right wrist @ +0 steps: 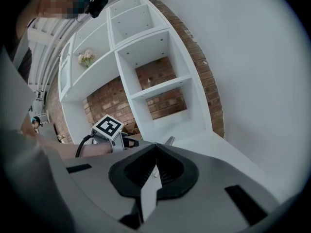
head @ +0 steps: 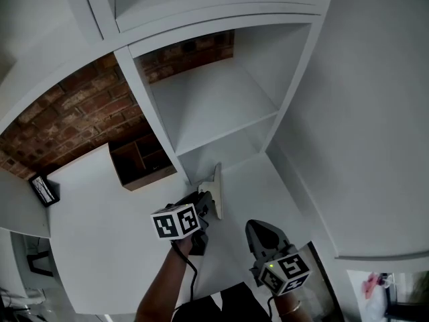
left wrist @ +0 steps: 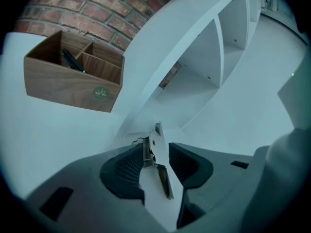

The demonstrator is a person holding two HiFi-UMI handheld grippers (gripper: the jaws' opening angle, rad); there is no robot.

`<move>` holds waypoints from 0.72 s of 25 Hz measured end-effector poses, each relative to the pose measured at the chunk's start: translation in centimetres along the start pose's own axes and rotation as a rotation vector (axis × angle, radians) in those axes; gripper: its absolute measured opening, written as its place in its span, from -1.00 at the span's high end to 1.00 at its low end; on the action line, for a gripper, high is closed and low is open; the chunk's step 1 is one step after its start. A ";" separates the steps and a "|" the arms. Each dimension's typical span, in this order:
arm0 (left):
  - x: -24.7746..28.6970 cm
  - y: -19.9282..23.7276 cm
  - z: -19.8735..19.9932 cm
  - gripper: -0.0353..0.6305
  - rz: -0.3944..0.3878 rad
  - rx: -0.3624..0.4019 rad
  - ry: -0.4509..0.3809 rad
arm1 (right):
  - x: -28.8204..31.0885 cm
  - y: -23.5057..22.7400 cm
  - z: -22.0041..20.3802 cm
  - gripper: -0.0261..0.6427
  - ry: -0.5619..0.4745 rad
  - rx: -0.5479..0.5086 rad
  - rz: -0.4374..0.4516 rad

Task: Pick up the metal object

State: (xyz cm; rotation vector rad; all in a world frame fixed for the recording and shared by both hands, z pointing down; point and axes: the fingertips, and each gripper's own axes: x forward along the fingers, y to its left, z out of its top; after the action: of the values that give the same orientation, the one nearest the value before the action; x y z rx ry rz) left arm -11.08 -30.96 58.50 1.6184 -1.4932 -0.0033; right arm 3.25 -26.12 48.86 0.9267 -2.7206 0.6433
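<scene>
The metal object (left wrist: pixel 157 147) looks dull, the wooden box (left wrist: pixel 63 84) matt, the brick wall (left wrist: pixel 92 8) rough.

White built-in shelving, brick behind.
Open white shelf unit (head: pixel 221 106) stands on a white surface (head: pixel 100 240). Red brick wall (head: pixel 67 113) shows behind its compartments. Plain white wall (head: pixel 375 113) at right. Small wooden organiser (head: pixel 144 163) near the brick. Light dim, even.

1. The metal object (head: pixel 217 192) is a thin, pale, flat plate with a small hole and a folded bracket on one face
2. It stands upright on its edge on the white tabletop (head: pixel 100 247), at the foot of the shelf unit (head: pixel 221 106)
3. It sits between the spread jaws of the left gripper (left wrist: pixel 156 152)
</scene>
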 end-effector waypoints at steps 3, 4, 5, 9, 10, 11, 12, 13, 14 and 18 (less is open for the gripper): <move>1.0 0.0 0.0 0.44 -0.007 -0.032 0.010 | 0.7 -0.7 0.3 0.91 -0.008 0.027 0.022; 1.3 0.1 0.0 0.44 -0.009 -0.041 0.014 | 0.9 -0.9 0.3 0.91 0.001 0.025 0.021; 1.6 0.1 0.0 0.44 -0.008 -0.047 0.017 | 1.0 -1.2 0.2 0.91 0.012 0.019 0.020; 2.3 0.2 0.1 0.51 -0.005 -0.068 0.017 | 1.5 -1.7 0.0 0.91 0.023 0.023 0.036; 2.5 0.2 0.2 0.53 -0.005 -0.073 0.015 | 1.6 -1.8 0.1 0.91 0.021 0.027 0.041; 2.6 0.2 0.2 0.59 -0.006 -0.077 0.013 | 1.7 -1.9 0.0 0.91 0.024 0.023 0.042; 2.6 0.2 0.3 0.61 -0.008 -0.080 0.013 | 1.8 -2.0 -0.1 0.91 0.031 0.017 0.041; 2.7 0.2 0.3 0.62 -0.011 -0.081 0.013 | 1.8 -2.1 -0.1 0.91 0.037 0.016 0.040; 2.7 0.2 0.3 0.62 -0.013 -0.082 0.013 | 1.8 -2.2 -0.1 0.91 0.037 0.021 0.042; 2.6 -0.3 0.1 0.65 -0.022 -0.080 0.019 | 1.9 -2.2 0.0 0.91 0.028 0.041 0.055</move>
State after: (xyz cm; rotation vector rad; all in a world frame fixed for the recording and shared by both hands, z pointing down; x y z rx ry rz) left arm -10.18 -33.15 59.67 1.5667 -1.4432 -0.0596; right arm 3.17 -28.69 50.16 0.8483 -2.7266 0.7199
